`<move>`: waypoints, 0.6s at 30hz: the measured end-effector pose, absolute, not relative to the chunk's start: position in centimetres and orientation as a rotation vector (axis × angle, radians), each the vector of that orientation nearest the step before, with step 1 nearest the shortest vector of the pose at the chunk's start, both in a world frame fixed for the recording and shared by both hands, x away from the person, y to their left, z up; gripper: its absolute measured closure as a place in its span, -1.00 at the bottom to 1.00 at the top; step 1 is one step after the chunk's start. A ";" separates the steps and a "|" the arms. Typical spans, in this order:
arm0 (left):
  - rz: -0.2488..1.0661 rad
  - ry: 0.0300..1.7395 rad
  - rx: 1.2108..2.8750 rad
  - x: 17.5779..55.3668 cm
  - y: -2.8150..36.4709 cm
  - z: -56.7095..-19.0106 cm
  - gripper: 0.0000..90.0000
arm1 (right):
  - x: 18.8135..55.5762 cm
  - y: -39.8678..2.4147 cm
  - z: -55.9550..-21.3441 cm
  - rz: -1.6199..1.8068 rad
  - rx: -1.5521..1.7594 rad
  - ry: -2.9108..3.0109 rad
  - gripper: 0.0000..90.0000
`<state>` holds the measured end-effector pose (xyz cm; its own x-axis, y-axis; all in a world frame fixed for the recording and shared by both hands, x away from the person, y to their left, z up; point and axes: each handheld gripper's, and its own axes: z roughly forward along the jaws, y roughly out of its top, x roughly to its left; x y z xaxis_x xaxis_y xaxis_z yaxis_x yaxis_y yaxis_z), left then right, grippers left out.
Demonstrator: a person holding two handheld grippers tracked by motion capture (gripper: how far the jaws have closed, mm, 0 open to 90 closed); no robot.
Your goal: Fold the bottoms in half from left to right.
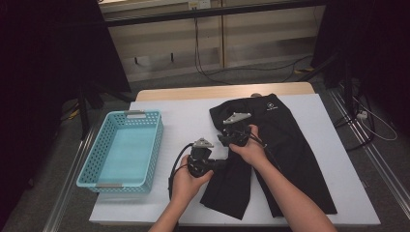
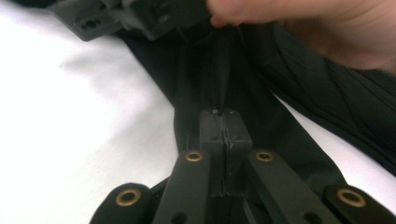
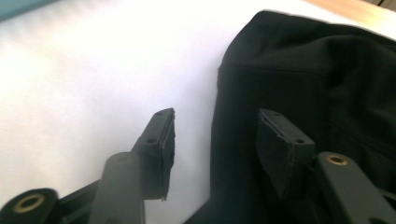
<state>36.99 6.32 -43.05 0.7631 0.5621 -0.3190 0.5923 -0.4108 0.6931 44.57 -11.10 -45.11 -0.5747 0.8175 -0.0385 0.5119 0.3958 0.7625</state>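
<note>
Black shorts (image 2: 280,84) are pinched by a fold in the left tool (image 2: 225,122); the right tool (image 3: 215,140) is held spread, nothing clamped, over the white surface (image 1: 188,116).

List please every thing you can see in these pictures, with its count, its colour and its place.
shorts: one pair, black, spread on the sheet, right of centre
basket: one, light blue, on the left of the sheet
sheet: one, white, covering the table
table: one, light wood, far edge showing
left gripper: one, black, shut on a fold of the shorts
right gripper: one, black, open, over the shorts' edge
forearms: two, entering from below
</note>
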 end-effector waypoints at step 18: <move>-0.078 0.786 2.041 36.6 4.8 -41.1 0.99 | 45.4 -16.0 -40.9 1.177 1.254 2.083 1.00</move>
<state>36.65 4.80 -41.14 0.7943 0.4998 -0.3454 0.5582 -0.3759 0.7397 45.40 -15.95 -40.94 -0.4942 0.8675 0.0567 0.4965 0.2281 0.8375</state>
